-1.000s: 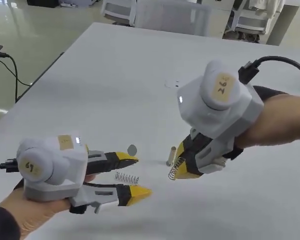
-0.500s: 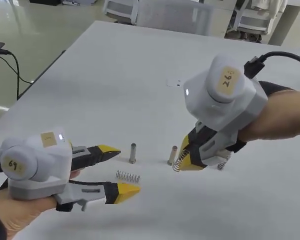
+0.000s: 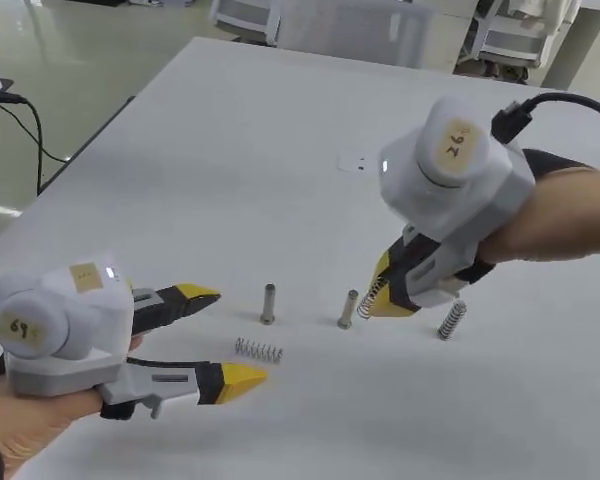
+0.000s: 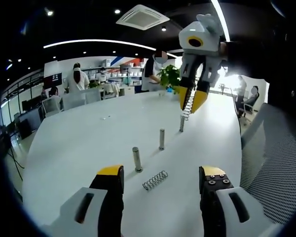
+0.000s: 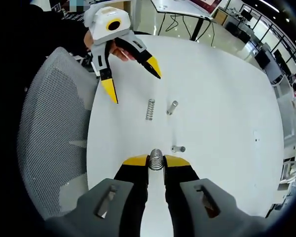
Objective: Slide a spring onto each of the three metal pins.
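Observation:
Two bare metal pins (image 3: 268,303) (image 3: 348,309) stand upright mid-table. A third post (image 3: 450,320) to their right has a spring coiled around it. One loose spring (image 3: 257,350) lies flat in front of the left pin. My right gripper (image 3: 388,298) hovers just right of the middle pin, shut on another spring (image 3: 370,298), whose end shows between its yellow tips (image 5: 156,159). My left gripper (image 3: 220,335) stands open at the lower left, its tips just short of the loose spring (image 4: 155,180). The pins (image 4: 137,159) (image 4: 162,139) stand beyond it.
The white table (image 3: 230,160) stretches far back with a small mark (image 3: 352,163) on it. Office chairs (image 3: 330,30) line its far edge. A mesh chair (image 5: 54,123) stands at the near side. A cable (image 3: 25,130) lies on the floor to the left.
My left gripper has drawn back to the left, uncovering the left pin. The right gripper with its spring has lifted slightly rightward, uncovering the spring-covered post.

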